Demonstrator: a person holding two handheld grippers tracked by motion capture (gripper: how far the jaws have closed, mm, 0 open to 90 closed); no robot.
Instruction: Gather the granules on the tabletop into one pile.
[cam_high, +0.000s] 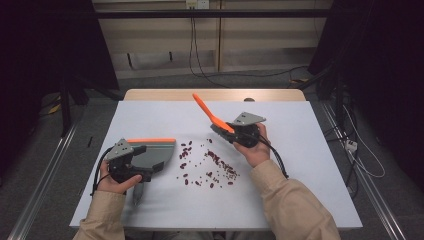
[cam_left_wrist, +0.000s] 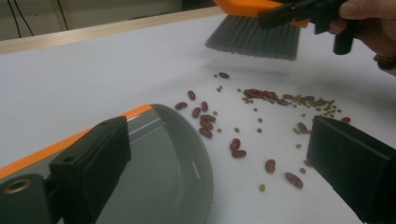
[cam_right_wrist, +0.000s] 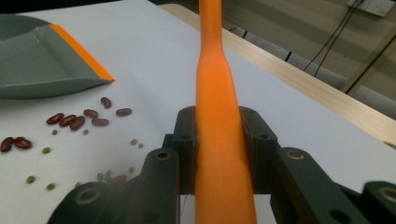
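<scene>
Fingers of right gripper: shut tight on the orange handle of the brush, one finger on each side. Fingers of left gripper: wide apart, pressing on nothing. One black finger over the grey dustpan, the other out over bare table past the pan's round rim. Cannot tell if the first finger touches the pan.

Biggest first: white table, with a strip of wood along the far edge. Two arms in tan sleeves coming in from the near side.

Next, dustpan, lying flat on the left part of the table. Grey inside, orange strip along one edge. Open mouth facing the spilled beans, with the closest beans just beside its rim.

Then brush, held up in the air at the far right side of the spill. Grey bristles pointing down, not touching the table, with a soft shadow under them. Orange handle sticking up and away toward the far left.

Then red beans, spread on the table between pan and brush. A thick line of them near the brush, loose ones closer to the pan.

Smallest: tiny green beans, mixed in among the red ones.
</scene>
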